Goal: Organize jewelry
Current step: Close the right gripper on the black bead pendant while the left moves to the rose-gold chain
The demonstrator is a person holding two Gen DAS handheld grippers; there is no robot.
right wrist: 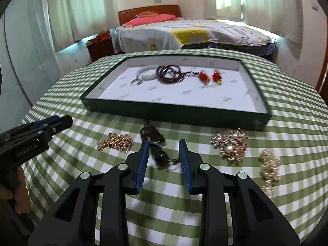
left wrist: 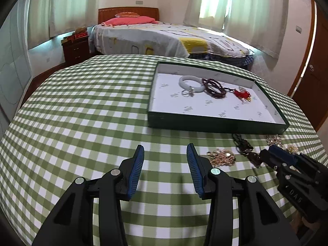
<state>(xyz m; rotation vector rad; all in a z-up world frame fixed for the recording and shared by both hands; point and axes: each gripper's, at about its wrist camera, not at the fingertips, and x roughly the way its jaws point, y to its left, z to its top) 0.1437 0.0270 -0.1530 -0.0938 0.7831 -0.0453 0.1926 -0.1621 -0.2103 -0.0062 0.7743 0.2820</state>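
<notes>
L wrist view: left gripper (left wrist: pixel 165 151) w/ blue pads apart, nothing between, over the green-checked tablecloth (left wrist: pixel 82 106); shallow dark-green tray w/ white lining (left wrist: pixel 217 124) sits ahead-right. R wrist view: right gripper (right wrist: pixel 164 146), fingers apart, straddling a dark beaded necklace (right wrist: pixel 156 143) on the cloth, long axis running toward the tray; not clamped.
</notes>
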